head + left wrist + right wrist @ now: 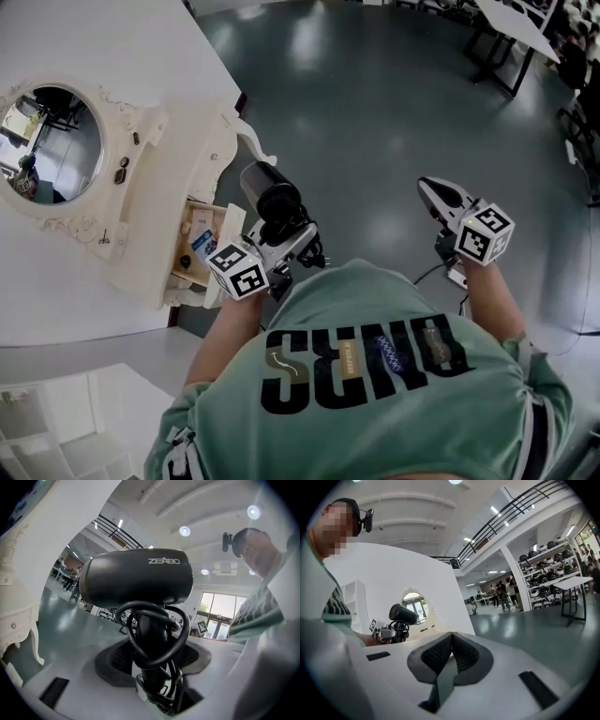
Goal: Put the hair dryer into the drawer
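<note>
Clearly the left tongs [154, 654] clamp the black hair dryer [140, 577] by its handle, barrel crosswise beyond them. The open drawer [231, 223] in the bench [150, 187] front lies just leftward, nearest this hand. The right tongs [450, 654] are closed and empty.

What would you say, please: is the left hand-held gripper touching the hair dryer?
Touching. The left gripper view shows the left hand-held gripper clamped on the handle of the hair dryer.

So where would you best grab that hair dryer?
By the slim handle, coming from under the barrel, as the left gripper holds the hair dryer now: the barrel is wide, while the handle, cord looped round it, fits between the jaws.
</note>
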### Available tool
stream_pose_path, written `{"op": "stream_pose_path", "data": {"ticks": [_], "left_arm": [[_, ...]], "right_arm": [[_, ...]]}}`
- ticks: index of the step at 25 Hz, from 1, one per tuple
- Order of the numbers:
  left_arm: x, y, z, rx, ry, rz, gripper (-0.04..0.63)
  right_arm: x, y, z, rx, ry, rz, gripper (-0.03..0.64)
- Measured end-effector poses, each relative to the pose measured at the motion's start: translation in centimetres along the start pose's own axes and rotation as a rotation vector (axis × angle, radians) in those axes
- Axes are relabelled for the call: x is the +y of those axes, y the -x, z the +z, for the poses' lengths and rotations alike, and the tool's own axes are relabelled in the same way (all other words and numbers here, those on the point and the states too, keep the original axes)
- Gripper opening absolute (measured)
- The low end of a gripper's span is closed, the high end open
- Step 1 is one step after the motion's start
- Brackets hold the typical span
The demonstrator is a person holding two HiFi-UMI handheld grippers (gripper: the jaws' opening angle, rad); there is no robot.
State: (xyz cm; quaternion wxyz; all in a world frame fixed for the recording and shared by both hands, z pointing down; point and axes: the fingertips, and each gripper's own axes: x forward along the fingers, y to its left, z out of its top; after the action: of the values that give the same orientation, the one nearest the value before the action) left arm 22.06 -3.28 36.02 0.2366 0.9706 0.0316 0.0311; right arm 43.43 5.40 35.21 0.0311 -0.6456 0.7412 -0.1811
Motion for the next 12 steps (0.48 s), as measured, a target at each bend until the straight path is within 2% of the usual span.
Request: {"op": "stream_pose_path", "data": {"ticks": [4, 12], "left_arm": [[0.9, -1.0, -0.8, 0.035, -0.038, -0.010, 0.236], [2.4, -2.2, 0.5, 0.047, -0.050, -0.089, 0.236]], "right_arm": [[-1.3, -0.5, -1.0, -0.008, -0.011, -0.013, -0.006], [-0.6, -0.2, -0.3, -0.009, 0.026, -0.081, -0.006]]}}
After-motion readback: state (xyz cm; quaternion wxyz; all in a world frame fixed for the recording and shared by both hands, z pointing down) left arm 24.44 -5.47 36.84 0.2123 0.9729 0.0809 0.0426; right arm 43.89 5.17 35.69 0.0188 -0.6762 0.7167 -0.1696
